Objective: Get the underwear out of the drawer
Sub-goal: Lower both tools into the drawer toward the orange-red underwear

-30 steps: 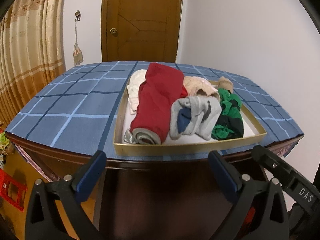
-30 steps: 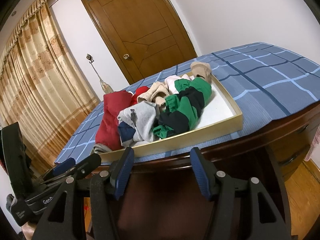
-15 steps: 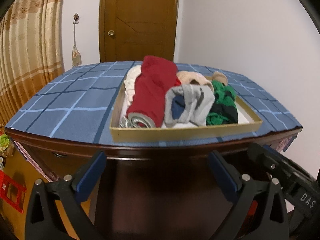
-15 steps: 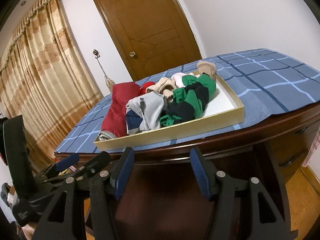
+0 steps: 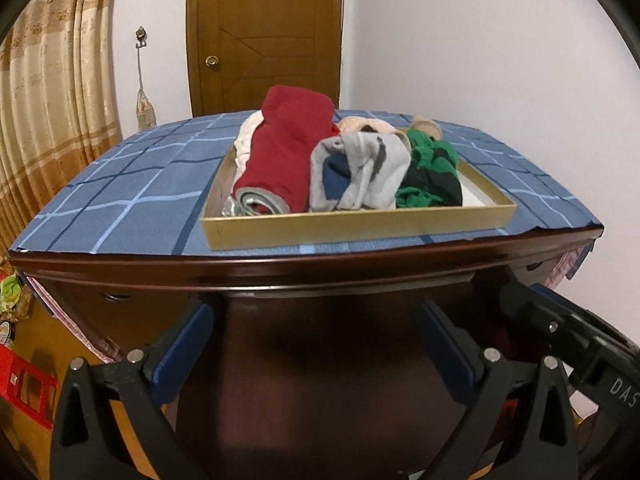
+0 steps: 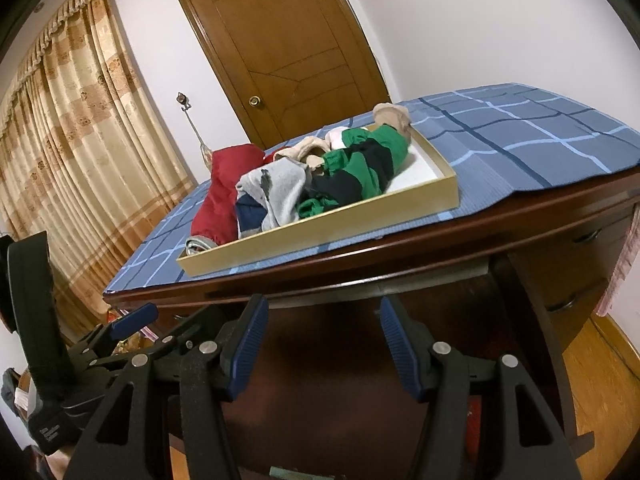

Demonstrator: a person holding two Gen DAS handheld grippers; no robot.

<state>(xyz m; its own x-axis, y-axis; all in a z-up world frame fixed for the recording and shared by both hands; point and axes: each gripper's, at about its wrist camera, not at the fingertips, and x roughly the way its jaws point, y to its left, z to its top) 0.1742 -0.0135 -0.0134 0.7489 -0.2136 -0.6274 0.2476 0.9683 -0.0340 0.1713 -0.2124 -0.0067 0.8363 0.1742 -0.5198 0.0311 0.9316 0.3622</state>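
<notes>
Underwear [image 5: 288,152] heaped in the gold tray [image 5: 352,227] on the worktop, easy reach | left gripper [image 5: 316,344] and right gripper [image 6: 324,338] both spread, empty, hovering low by the front edge pre-grab

We looked from below the desk edge [image 5: 304,268] — both wrist views faced the door [image 6: 288,48]. Both shared the tray [image 5: 352,226] — near.

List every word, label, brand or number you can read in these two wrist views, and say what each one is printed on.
"DAS" – white letters on the black body of the right gripper, cut off by the edge of the left wrist view.
Pale lettering on the black body of the left gripper, low left in the right wrist view: too blurred to read.
No print shows on the gold tray or the clothes.
</notes>
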